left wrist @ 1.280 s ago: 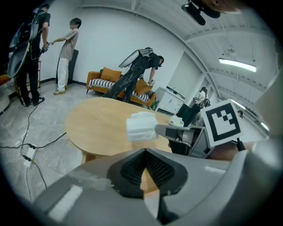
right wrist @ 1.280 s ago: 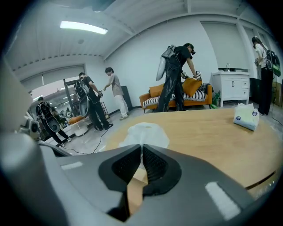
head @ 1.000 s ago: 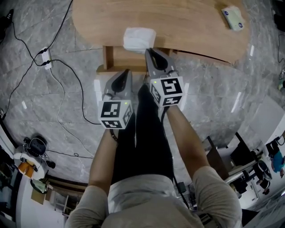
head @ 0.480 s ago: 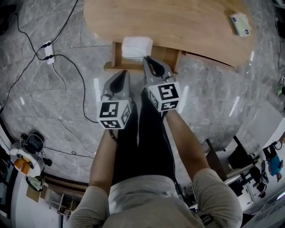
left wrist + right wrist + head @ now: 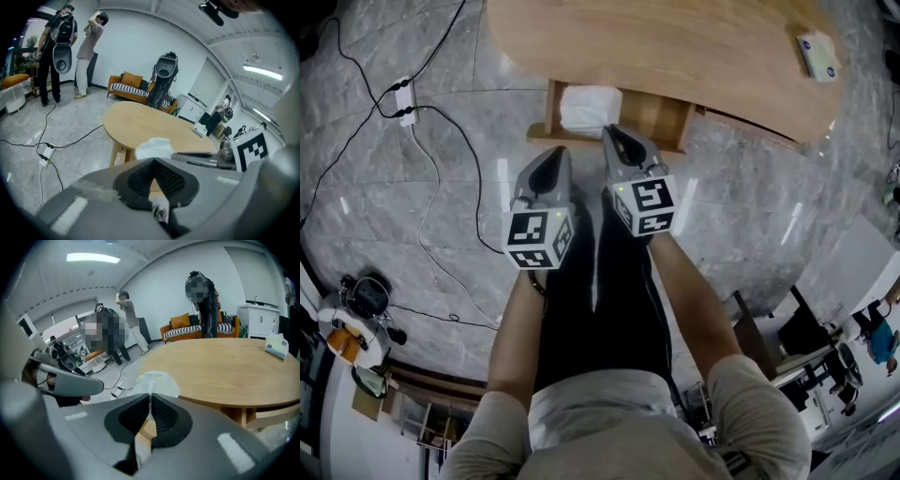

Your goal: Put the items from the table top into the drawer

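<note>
1. The white bundle [image 5: 589, 106] is hanging at the near edge of the bench [image 5: 694, 47], over the left half of the open drawer [image 5: 661, 117]. Whether it is touching the drawer bottom I cannot tell.
2. Judged handling: the bundle is looking crumpled, soft and very light, probably tissue or thin cloth. It will be sagging and changing shape rather than holding one. Breakage is no worry. Catching on the drawer rim or slipping out of a thin pinch is the risk. The best hold is a gathered fold, taken deep between the pads.
3. The right tongs [image 5: 609, 131] are standing nearly closed. They are apparently pinching a fold at the bundle's 5 o'clock corner, since white material is showing right at their tips in the right gripper view.
4. The left tongs [image 5: 560, 152] are standing shut with nothing between them. They are sitting at 8 o'clock from the bundle, just beside the right tongs, over the floor [image 5: 441, 234] short of the drawer.
5. The small pack [image 5: 818, 56], white and blue, is lying on the bench top at 2 o'clock from the drawer, well apart and not yet stowed. It is looking boxier and firmer, so gripping across its narrow sides should suit it.
</note>
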Action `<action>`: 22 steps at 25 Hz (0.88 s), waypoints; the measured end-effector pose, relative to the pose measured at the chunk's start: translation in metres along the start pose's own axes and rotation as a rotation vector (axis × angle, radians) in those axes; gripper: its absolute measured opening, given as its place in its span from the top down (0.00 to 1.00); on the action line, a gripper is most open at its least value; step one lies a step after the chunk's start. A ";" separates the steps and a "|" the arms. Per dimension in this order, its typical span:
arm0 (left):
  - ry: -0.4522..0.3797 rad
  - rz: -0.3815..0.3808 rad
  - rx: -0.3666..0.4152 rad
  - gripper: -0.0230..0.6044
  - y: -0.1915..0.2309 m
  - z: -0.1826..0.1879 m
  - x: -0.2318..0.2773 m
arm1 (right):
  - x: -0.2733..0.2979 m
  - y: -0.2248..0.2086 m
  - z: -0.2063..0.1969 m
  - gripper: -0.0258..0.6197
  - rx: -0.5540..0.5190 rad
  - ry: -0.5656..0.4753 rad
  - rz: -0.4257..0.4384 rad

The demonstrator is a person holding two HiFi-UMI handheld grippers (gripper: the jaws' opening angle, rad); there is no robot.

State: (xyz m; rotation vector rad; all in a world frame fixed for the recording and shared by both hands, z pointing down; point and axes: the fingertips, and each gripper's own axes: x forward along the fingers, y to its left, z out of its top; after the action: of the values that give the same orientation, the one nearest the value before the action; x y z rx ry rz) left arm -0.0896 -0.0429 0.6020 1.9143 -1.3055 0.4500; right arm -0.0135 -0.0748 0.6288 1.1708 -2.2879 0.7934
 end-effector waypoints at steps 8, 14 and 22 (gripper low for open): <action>0.012 0.013 -0.004 0.93 0.020 -0.011 0.000 | 0.020 0.001 -0.029 0.93 0.012 0.045 -0.005; 0.020 0.003 0.006 0.93 0.023 -0.016 0.004 | 0.040 -0.005 -0.049 0.93 0.032 0.075 -0.014; 0.038 -0.002 -0.007 0.93 0.030 -0.021 0.011 | 0.069 -0.010 -0.064 0.93 0.043 0.109 -0.029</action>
State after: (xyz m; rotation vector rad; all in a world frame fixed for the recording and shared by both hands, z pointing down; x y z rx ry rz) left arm -0.1095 -0.0400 0.6348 1.8925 -1.2787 0.4776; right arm -0.0341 -0.0769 0.7216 1.1484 -2.1709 0.8779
